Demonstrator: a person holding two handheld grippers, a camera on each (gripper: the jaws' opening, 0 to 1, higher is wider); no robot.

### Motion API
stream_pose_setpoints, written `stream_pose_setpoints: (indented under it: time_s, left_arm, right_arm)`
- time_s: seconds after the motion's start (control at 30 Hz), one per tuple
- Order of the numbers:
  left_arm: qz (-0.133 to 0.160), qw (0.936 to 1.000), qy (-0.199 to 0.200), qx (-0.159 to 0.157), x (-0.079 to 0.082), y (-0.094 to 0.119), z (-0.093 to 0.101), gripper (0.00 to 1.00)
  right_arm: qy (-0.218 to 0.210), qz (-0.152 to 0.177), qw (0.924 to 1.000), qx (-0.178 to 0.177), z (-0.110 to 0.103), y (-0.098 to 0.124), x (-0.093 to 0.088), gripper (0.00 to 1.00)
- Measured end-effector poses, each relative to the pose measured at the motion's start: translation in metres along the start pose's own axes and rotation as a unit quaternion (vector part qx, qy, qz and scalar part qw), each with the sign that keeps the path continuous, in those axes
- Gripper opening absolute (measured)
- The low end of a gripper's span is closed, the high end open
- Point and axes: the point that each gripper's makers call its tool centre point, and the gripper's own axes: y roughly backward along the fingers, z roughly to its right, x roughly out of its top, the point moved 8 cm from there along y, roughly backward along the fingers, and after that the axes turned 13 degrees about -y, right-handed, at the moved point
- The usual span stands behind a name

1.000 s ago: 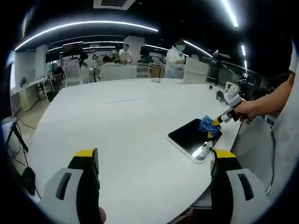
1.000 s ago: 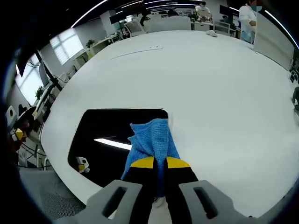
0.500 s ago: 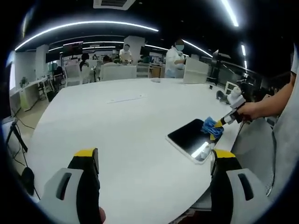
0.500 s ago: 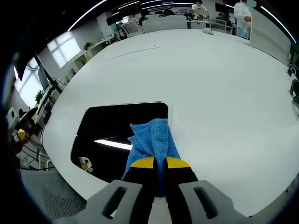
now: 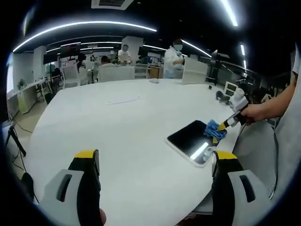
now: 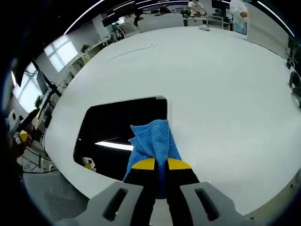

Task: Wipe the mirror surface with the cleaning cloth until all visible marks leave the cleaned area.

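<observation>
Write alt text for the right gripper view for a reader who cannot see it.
The right gripper, its yellow-tipped black jaws shut on a blue microfibre cleaning cloth, presses the cloth onto a dark rectangular mirror lying flat near the edge of a large white round table. The mirror reflects a ceiling light strip.

The right gripper [image 6: 156,165] pinches the blue cleaning cloth [image 6: 151,143] between closed jaws, pressing it onto the dark mirror [image 6: 113,127] near its edge, on the white table [image 6: 225,94].
</observation>
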Motion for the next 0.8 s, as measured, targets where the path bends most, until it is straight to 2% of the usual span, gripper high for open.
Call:
stream_pose_setpoints:
  time_s: [0.03, 0.07, 0.37, 0.8]
  left_arm:
    - [-0.007, 0.9999, 0.006, -0.014, -0.002, 0.0, 0.003, 0.99]
    - [-0.008, 0.9998, 0.005, -0.015, -0.003, 0.0, 0.003, 0.99]
    - [-0.013, 0.9997, 0.015, -0.014, -0.012, 0.001, 0.006, 0.99]
    - [-0.009, 0.9997, 0.019, -0.009, -0.012, 0.001, 0.004, 0.99]
  right_arm:
    - [-0.002, -0.001, 1.0, -0.001, 0.0, 0.0, 0.0, 0.02]
    - [-0.003, -0.001, 1.0, -0.001, 0.0, 0.0, 0.0, 0.02]
    - [-0.007, -0.01, 0.9999, -0.004, 0.0, 0.002, -0.003, 0.02]
    - [-0.018, -0.02, 0.9996, -0.004, 0.002, 0.009, -0.012, 0.01]
